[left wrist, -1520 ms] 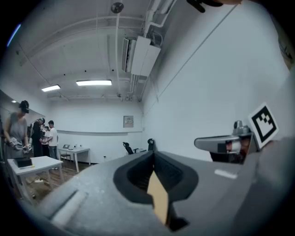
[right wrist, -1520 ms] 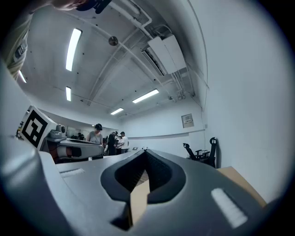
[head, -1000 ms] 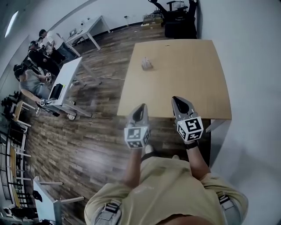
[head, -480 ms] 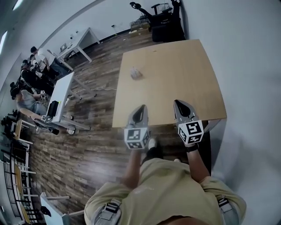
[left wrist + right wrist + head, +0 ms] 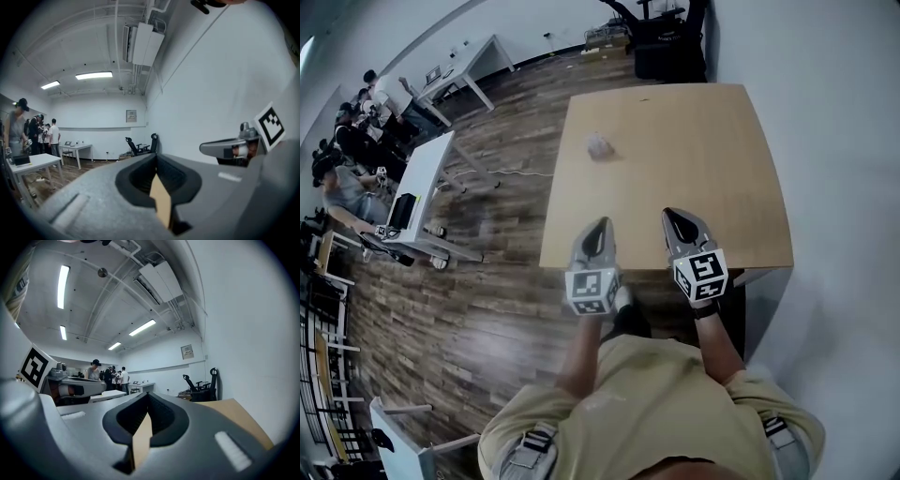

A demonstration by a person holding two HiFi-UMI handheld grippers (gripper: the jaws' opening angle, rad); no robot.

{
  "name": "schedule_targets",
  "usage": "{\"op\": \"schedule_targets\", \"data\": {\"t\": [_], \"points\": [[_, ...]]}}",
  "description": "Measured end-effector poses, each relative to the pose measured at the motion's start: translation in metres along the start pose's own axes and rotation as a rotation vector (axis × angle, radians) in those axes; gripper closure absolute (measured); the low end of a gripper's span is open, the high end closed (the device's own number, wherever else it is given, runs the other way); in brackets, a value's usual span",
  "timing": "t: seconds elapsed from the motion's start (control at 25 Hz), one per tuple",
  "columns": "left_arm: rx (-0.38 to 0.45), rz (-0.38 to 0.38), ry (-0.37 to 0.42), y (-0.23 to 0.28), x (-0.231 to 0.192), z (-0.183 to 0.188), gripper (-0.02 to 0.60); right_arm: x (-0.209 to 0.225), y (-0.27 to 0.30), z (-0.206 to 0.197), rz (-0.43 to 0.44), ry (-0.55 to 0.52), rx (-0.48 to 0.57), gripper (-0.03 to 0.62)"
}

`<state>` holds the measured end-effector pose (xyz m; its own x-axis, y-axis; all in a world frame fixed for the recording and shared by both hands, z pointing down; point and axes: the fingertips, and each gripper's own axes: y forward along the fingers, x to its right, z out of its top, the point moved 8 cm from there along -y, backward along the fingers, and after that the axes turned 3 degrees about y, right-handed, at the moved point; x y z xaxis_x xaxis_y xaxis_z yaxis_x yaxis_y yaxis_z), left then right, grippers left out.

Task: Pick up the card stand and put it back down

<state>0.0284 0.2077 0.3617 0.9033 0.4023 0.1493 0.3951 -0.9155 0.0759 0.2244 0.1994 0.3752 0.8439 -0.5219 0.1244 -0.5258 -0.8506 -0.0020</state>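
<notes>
The card stand (image 5: 599, 145) is a small pale object standing on the far left part of the wooden table (image 5: 712, 159). It shows in the head view only. My left gripper (image 5: 596, 232) and right gripper (image 5: 678, 221) hover side by side over the table's near edge, well short of the stand and pointing level toward it. Both are shut with nothing held. In the left gripper view the jaws (image 5: 157, 164) meet, with a sliver of table behind them. The right gripper view shows its jaws (image 5: 147, 401) closed the same way.
A white wall (image 5: 834, 141) runs along the table's right side. Black office chairs (image 5: 670, 42) stand past the far end. White desks (image 5: 417, 183) and several people (image 5: 347, 178) are off to the left across the wooden floor (image 5: 469, 309).
Both grippers have come forward from just short of the table to over its near edge. The card stand has stayed put.
</notes>
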Motion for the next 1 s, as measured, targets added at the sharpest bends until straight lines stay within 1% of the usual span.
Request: {"op": "schedule_targets", "data": {"t": [0.2, 0.44, 0.6, 0.84, 1.0], "points": [[0.007, 0.021, -0.030, 0.025, -0.061, -0.007, 0.580, -0.013, 0.074, 0.002, 0.013, -0.003, -0.043, 0.589], [0.034, 0.035, -0.060, 0.067, -0.148, -0.007, 0.580, -0.032, 0.175, 0.009, 0.043, -0.024, -0.062, 0.589], [0.029, 0.047, -0.087, 0.095, -0.204, -0.012, 0.580, -0.043, 0.237, 0.009, 0.050, -0.031, -0.085, 0.589], [0.016, 0.031, -0.116, 0.130, -0.275, -0.028, 0.580, -0.053, 0.321, 0.003, 0.034, -0.022, -0.109, 0.589], [-0.002, 0.005, -0.132, 0.153, -0.306, -0.045, 0.580, -0.054, 0.359, -0.012, 0.024, -0.018, -0.144, 0.589]]}}
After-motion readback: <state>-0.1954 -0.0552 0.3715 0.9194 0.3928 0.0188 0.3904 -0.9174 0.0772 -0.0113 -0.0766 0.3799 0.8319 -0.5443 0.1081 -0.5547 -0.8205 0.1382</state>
